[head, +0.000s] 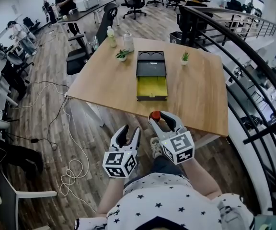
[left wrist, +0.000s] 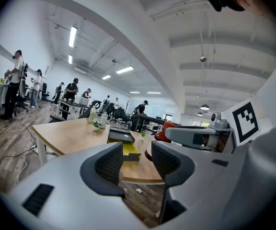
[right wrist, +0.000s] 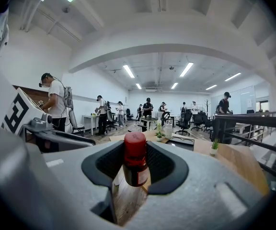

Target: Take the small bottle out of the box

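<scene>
A small dark bottle with a red cap point(right wrist: 134, 159) stands upright between the pads of my right gripper point(right wrist: 136, 166), which is shut on it. In the head view the right gripper point(head: 159, 119) holds the bottle's red cap point(head: 155, 115) just off the table's near edge. The black box point(head: 151, 74) sits in the middle of the wooden table point(head: 195, 95), its yellow-lined drawer point(head: 152, 87) pulled out toward me with nothing visible inside. My left gripper point(head: 129, 136) hangs lower and to the left, below the table edge, open with nothing between its fingers point(left wrist: 110, 164).
Two small potted plants point(head: 122, 55) point(head: 185, 57) and two bottles point(head: 112, 37) stand at the table's far side. An office chair point(head: 83, 51) is at the far left corner. A black railing point(head: 253, 80) curves along the right. Cables point(head: 73, 169) lie on the floor.
</scene>
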